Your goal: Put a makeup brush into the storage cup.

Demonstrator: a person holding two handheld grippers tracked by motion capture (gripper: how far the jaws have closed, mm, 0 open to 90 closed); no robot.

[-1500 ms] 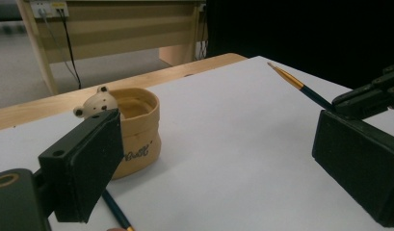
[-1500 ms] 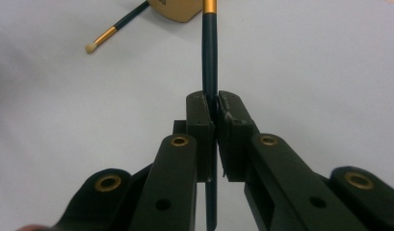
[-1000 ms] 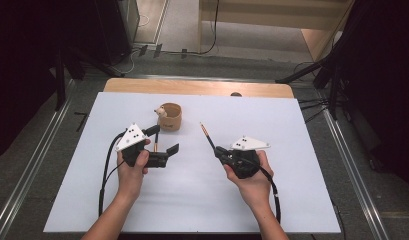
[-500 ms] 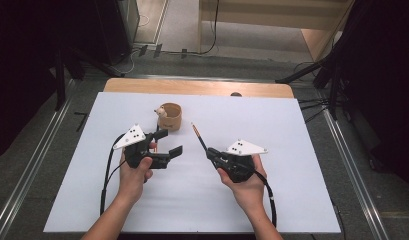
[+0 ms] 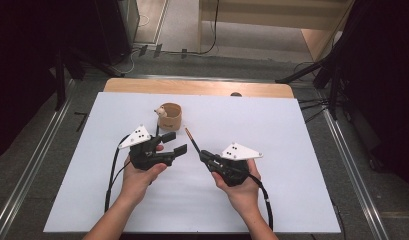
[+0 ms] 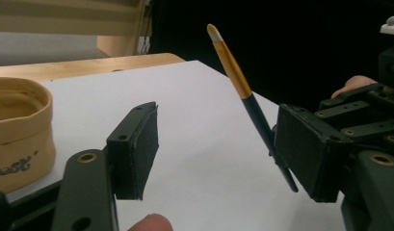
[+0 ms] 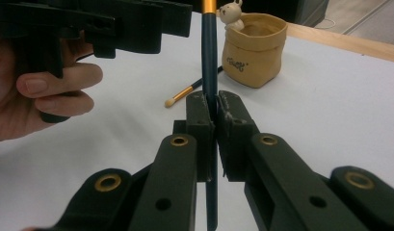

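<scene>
One white table (image 5: 302, 200), wood edge, dark room around.

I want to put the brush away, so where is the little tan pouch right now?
In the high view the tan pouch stands on the white table, toward its far edge, just beyond the left gripper and left of the held brush.

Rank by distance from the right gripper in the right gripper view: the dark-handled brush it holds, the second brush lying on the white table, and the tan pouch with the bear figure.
1. Dark-handled brush: clamped in the right gripper.
2. Second brush: lying on the table just beyond the jaws, left.
3. Tan pouch: farthest, right of the upright brush.
</scene>
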